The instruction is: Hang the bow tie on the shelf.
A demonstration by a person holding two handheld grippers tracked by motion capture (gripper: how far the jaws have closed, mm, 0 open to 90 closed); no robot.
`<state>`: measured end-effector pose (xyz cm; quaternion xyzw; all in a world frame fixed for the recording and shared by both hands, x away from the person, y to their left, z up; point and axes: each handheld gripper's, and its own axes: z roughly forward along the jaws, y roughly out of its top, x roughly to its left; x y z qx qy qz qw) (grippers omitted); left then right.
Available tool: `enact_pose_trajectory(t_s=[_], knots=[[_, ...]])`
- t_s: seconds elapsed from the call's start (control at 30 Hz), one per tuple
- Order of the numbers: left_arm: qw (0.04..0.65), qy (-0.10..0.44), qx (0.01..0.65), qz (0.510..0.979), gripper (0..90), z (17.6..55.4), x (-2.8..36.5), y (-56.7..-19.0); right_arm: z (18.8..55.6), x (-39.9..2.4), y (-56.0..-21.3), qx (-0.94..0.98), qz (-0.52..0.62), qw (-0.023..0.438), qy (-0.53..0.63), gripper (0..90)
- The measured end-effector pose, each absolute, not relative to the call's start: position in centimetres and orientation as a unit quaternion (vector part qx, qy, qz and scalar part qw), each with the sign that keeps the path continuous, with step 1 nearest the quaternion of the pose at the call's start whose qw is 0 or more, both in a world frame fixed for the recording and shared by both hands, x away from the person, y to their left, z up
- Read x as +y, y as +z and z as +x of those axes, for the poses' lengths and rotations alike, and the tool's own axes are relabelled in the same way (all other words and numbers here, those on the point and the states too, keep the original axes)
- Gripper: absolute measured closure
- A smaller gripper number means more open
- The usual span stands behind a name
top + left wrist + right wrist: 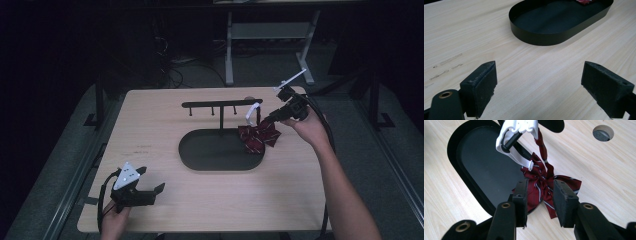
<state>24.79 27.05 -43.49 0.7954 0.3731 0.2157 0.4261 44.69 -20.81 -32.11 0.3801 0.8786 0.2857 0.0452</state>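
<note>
Pinching the red striped bow tie in the right tongs, white strap looped on the rack peg above; left tongs gaping, idle, well apart on the tabletop.

From above, the room around my bench is almost black, and only the wooden top is lit, evenly and a little dim. In my two gripper views the wood is bright and soft-shadowed; my fingers look slightly blurred near the lens.
</note>
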Motion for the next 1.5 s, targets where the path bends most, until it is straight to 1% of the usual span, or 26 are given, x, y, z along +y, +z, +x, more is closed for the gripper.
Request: enact_pose_trajectory(t_s=[0.33,0.8,1.1,1.2,1.4,1.5], knots=[[0.424,0.214,0.373,0.797,13.0,24.8,27.0,-43.6,44.6,-21.1,-32.7,0.878,0.382,0.04,0.285,61.3],[0.427,0.213,0.374,0.796,13.0,24.7,27.0,-43.5,43.9,-22.0,-33.3,0.876,0.386,0.035,0.289,52.7],[0.426,0.213,0.374,0.796,13.0,24.7,27.0,-43.5,43.3,-22.4,-34.2,0.874,0.386,0.029,0.293,51.2],[0.425,0.211,0.373,0.798,13.0,24.7,27.0,-43.6,43.2,-22.4,-34.5,0.875,0.387,0.024,0.289,49.0],[0.425,0.211,0.373,0.798,13.0,24.7,26.9,-43.5,42.6,-22.1,-34.8,0.879,0.379,0.026,0.287,49.4],[0.425,0.211,0.372,0.798,13.0,24.7,26.9,-43.5,42.4,-22.1,-35.1,0.881,0.376,0.018,0.288,49.0]])
